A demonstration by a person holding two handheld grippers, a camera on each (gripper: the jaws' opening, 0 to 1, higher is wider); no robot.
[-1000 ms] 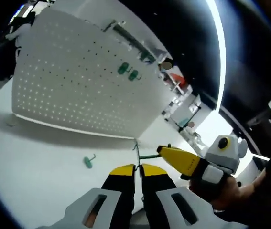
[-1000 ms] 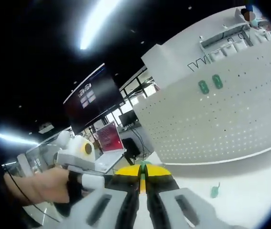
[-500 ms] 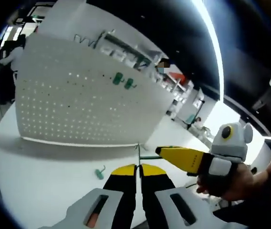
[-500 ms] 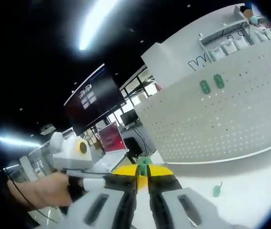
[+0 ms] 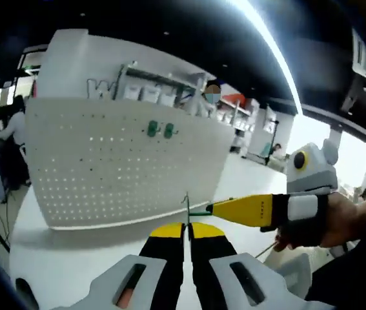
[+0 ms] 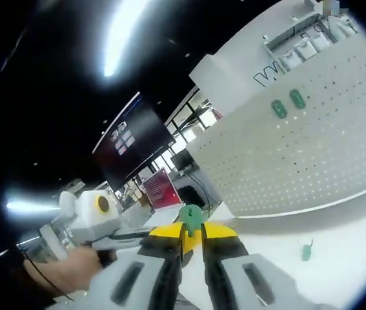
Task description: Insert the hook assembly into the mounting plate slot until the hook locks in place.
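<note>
Two grippers are counted: the left gripper [image 5: 185, 228] and the right gripper [image 6: 192, 229], each held in one hand [image 5: 341, 223]. One white perforated mounting plate [image 6: 312, 148] is seen standing at the far side of the table. Two green hooks [image 6: 278, 108] [image 6: 297, 99] are counted mounted high on it. One green hook [image 6: 306, 251] is seen lying on the table to the right. One green hook piece [image 6: 190, 216] is seen at the right gripper's tips.

Both cameras ride low over a white table [image 5: 73, 258], each looking forward along its own jaws toward the upright pegboard [image 5: 124, 161], seen from well back. The left gripper view faces it nearly square; the right gripper view sees the board [image 6: 305, 148] obliquely and rolled. Both share its two green hooks [image 5: 159, 129].
</note>
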